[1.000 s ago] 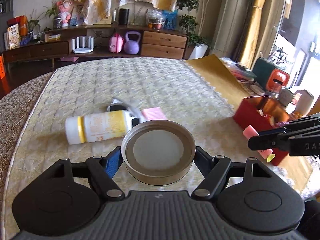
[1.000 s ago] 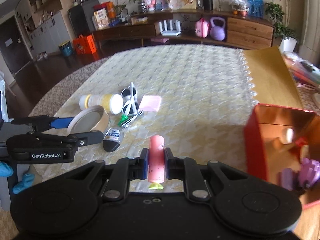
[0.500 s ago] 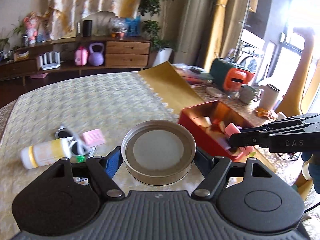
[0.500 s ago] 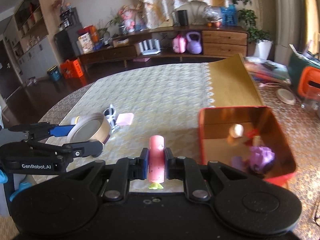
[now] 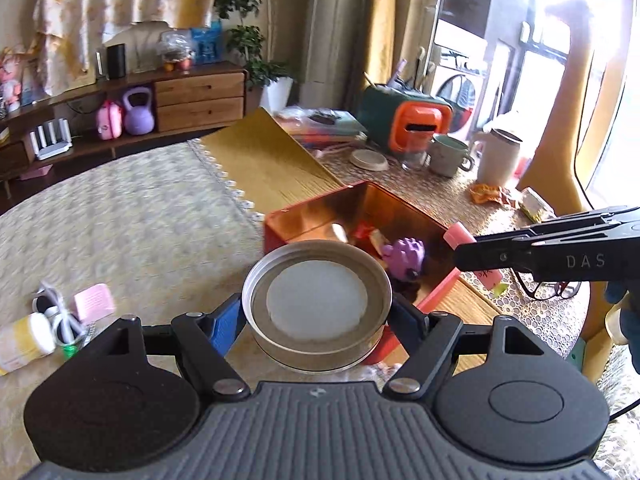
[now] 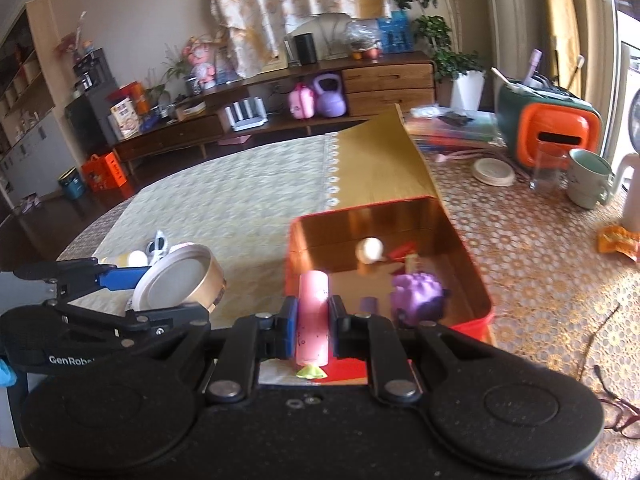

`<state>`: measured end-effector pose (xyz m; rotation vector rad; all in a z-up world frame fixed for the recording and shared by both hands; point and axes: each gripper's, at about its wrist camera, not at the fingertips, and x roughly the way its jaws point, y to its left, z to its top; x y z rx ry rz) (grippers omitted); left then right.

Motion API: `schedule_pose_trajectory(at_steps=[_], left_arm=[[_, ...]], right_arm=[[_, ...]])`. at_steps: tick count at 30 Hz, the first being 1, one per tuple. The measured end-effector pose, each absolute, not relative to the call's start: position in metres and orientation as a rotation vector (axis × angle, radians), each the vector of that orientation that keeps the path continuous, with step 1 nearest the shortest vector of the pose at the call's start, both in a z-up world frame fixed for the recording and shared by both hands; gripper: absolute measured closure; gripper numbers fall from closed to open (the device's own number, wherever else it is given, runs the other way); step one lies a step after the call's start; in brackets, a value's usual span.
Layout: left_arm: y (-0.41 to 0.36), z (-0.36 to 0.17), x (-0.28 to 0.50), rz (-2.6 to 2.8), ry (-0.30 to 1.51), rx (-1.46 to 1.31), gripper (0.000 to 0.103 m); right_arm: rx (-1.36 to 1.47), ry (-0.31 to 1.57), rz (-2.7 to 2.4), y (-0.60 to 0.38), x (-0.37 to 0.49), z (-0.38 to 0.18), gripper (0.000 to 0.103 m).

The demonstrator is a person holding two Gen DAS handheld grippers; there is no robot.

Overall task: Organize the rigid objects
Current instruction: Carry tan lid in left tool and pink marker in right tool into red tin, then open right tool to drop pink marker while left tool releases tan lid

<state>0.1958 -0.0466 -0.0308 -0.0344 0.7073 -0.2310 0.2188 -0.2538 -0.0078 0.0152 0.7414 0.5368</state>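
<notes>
My left gripper (image 5: 318,318) is shut on a round metal lid (image 5: 316,304) with a white liner, held above the near-left corner of the red tin box (image 5: 304,216). In the right wrist view that lid (image 6: 180,284) hangs left of the box (image 6: 472,280). My right gripper (image 6: 314,320) is shut on a pink tube (image 6: 314,316) with a yellow-green tip, over the box's near edge. The same pink tube (image 5: 460,236) shows at the right of the left wrist view. Inside the box lie a purple toy (image 6: 416,294), a white ball (image 6: 370,249) and small red pieces.
On the quilted cloth to the left remain a white-and-yellow bottle (image 5: 24,340), a pink pad (image 5: 94,306) and a white cable bundle (image 5: 56,316). Beyond the box stand a mug (image 6: 588,178), an orange-and-green case (image 6: 552,130) and a coaster (image 6: 494,172). Eyeglasses (image 6: 608,380) lie at the right.
Both grippers have swung to the right, from over the loose items on the cloth to the red box. Each keeps its hold, the left on the lid and the right on the pink tube.
</notes>
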Motion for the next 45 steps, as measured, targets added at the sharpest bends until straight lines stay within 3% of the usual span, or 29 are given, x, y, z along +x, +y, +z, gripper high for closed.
schedule_pose_trajectory(at_steps=[25,45], left_arm=[[-0.127,-0.081,0.324,-0.185,0.877,0.079,0.026],[-0.137,-0.106,0.36,-0.157,0.948,0.086,0.026]], right_arm=[[0.029,0.805,0.46,-0.267,0.33,-0.051,0.088],[-0.018,0.864,0.416,-0.244,0.372,-0.086,0.088]])
